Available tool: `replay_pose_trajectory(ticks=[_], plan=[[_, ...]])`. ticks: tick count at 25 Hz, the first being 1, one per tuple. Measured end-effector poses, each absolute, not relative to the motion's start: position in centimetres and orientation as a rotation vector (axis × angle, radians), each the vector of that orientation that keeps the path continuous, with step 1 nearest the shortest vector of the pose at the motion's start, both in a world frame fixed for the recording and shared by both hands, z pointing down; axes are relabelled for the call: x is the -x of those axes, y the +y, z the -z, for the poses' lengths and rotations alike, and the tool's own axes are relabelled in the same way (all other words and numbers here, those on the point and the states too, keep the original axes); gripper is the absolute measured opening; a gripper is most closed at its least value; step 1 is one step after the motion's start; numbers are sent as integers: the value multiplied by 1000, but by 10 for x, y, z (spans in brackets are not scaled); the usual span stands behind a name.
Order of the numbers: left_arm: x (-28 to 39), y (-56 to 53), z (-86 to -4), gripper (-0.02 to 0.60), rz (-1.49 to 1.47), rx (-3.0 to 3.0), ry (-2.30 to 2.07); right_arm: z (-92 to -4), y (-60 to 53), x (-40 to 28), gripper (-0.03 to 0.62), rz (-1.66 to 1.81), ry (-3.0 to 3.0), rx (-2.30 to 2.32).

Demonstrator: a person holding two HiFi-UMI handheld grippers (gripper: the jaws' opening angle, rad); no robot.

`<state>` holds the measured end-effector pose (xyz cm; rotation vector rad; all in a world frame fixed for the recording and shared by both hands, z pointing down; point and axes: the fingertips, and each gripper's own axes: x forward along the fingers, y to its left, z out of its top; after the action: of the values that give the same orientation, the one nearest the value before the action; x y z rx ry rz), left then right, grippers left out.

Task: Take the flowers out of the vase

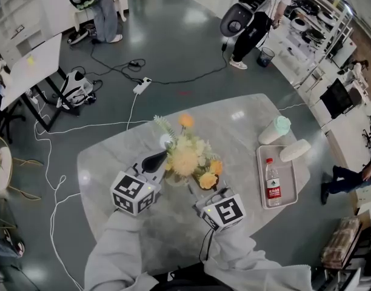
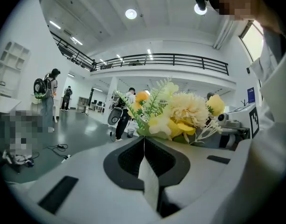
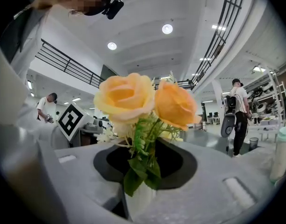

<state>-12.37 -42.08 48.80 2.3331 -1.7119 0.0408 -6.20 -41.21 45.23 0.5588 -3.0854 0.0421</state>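
Noted right tool (image 3: 144,164) clamped on the stems of two orange roses (image 3: 147,101). Noted left tool (image 2: 144,143) fully closed, pads together, just short of the bouquet (image 2: 189,113) on the bench (image 1: 246,117).

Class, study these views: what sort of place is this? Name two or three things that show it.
Probably a robotics lab or workshop hall: a power strip and cables trail over the grey floor, a black-and-white machine stands beside a person, and equipment racks line one side.
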Motion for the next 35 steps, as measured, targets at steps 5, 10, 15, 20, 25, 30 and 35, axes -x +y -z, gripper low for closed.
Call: replay_pose_trajectory(ticks=[5,10,15,20,25,30,35], plan=[[129,-414,-484,5,-5,-2293,-1755,-449,-416,56,82,-37,-3084,-604],[138,-401,-481,5,-4,-2259,-1804,-439,-414,51,59,6,-3102,-645],[150,-388,-470,6,11,-2248,-1833,-421,-409,53,54,27,-3127,-666],[151,-379,-457,5,18,-2264,-1850,-399,-402,53,53,47,-3162,-682],[147,-375,-439,6,29,-2297,-1865,-375,-399,47,53,96,-3189,-701],[146,-368,-421,5,38,-2326,-1880,-356,-392,43,54,139,-3209,-724],[147,-358,-404,5,48,-2356,-1897,-337,-383,40,54,178,-3237,-746]])
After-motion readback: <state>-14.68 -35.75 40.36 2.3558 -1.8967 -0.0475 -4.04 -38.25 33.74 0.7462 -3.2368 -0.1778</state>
